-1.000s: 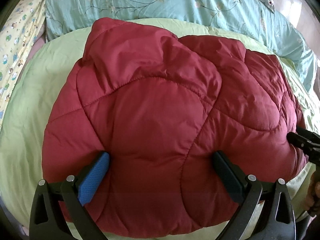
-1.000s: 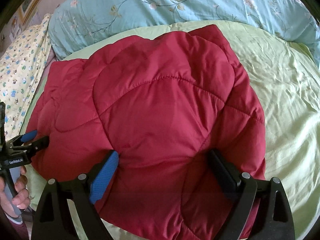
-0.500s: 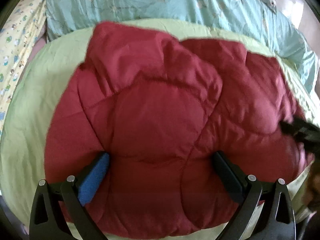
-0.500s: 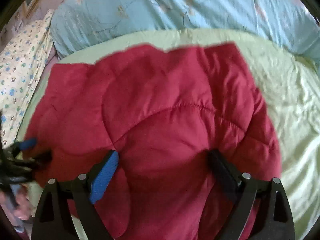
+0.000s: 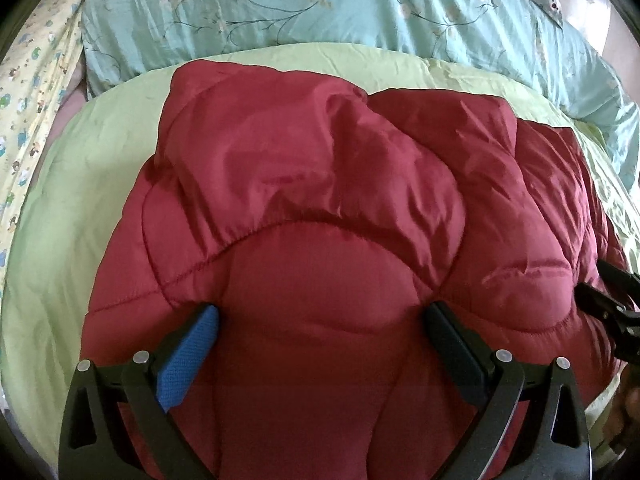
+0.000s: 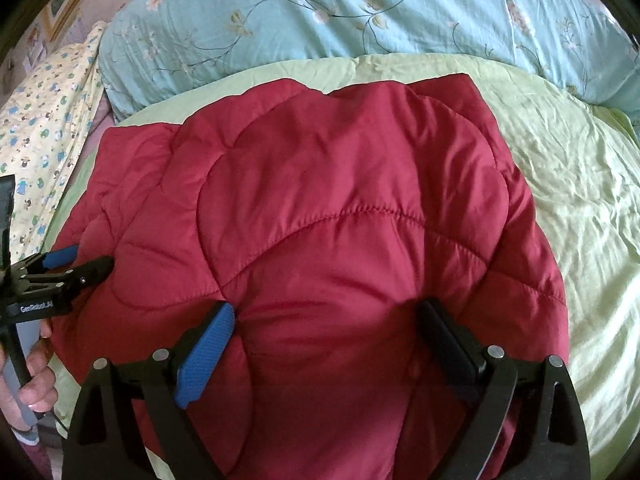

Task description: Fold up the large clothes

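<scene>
Red jacket [image 5: 320, 240] lies bunched on the green sheet [image 6: 560, 168] of the bed. Left gripper [image 5: 320, 332] and right gripper [image 6: 328, 328]: jaws spread wide, fingers pressing into the padding.

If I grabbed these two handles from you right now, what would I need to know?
Left gripper: wide open, its fingers pressed into the near edge of the red quilted coat.
Right gripper: also wide open, pressed into the same edge further right.
The coat lies bunched on the green bedsheet, in front of the blue floral duvet.
Done: it looks already folded into a rough bundle.
Left: probably close on the near edge and fold or flatten it again; the top layer is rumpled.
</scene>
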### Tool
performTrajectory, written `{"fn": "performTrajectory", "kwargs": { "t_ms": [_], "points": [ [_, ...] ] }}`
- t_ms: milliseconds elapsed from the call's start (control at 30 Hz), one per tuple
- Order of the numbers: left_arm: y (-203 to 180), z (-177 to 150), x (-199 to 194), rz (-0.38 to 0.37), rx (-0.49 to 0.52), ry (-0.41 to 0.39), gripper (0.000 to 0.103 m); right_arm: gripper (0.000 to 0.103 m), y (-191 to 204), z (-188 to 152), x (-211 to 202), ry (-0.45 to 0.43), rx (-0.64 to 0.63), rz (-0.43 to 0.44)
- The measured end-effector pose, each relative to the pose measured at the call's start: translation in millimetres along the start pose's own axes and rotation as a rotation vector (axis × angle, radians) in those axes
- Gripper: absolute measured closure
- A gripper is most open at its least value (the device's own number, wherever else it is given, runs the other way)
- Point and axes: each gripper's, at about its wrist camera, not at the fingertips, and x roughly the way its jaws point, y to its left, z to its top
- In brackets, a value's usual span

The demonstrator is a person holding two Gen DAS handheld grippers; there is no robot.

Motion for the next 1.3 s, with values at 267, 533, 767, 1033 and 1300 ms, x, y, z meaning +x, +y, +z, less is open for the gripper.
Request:
{"fn": "performTrajectory", "kwargs": {
  "t_ms": [267, 533, 767, 1033, 1300],
  "points": [
    [-5.3, -4.5, 7.5, 0.023, 0.009, -0.014, 0.0, 0.006, 4.6, -4.6, 2.9, -0.02, -0.011, -0.029],
    [-6.9, -7.6, 7.1, 0.031, 0.02, -0.017, 0.0, 0.006, 5.6, -6.6, 4.2, -0.028, -0.01, -0.037],
    [-1.0, -14.7, -22.1, 0.018, 0.021, -0.035, 0.001, 0.006, 3.2, -0.2, -15.6, -0.014, 0.016, 0.012],
    [9.2, -70.5, -80.6, -0.008, -0.001, -0.059, 0.001, 0.006, 15.2, -35.3, -74.0, -0.003, -0.033, 0.118],
    [-0.3, -124.3, -113.0, 0.068, 0.086, -0.029, 0.001, 0.006, 32.8, -92.9, -97.7, 0.101, -0.129, 0.155]
  ]
}}
